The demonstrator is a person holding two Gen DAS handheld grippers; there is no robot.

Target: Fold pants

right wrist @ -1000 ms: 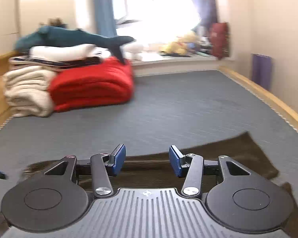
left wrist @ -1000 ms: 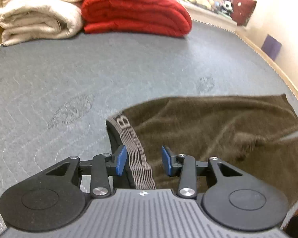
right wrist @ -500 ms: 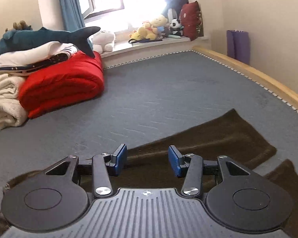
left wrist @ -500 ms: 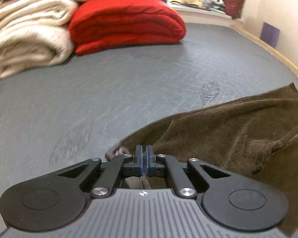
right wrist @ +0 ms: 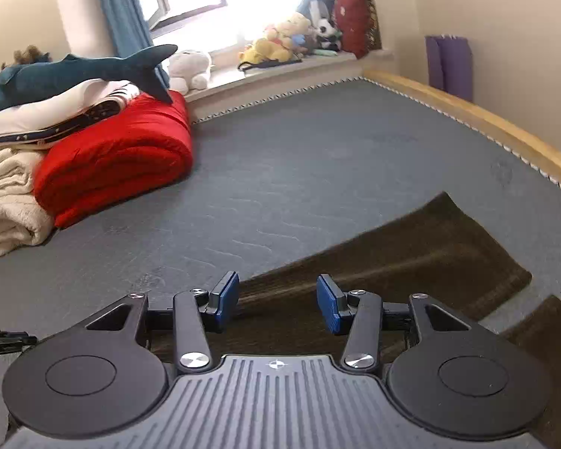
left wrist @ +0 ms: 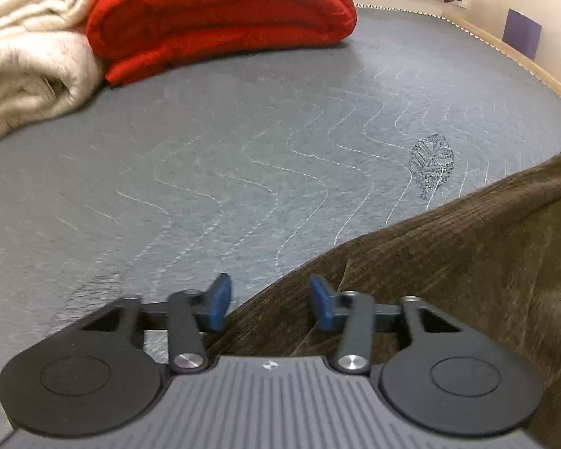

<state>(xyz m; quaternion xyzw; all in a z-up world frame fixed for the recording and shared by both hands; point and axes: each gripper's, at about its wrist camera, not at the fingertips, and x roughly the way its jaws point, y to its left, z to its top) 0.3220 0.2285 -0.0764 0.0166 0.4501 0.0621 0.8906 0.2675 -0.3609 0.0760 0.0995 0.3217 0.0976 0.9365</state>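
Left gripper jaws opening, pants released.

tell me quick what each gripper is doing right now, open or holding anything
left gripper: jaws opening, pads apart over the edge of the brown pants, not gripping them.
right gripper: open above the pants, holding nothing.

Left claw angled down, jaws opening; right claw jaws apart, gripping nothing

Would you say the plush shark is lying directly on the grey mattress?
No, the plush shark lies atop the stacked bedding, well above the grey mattress.
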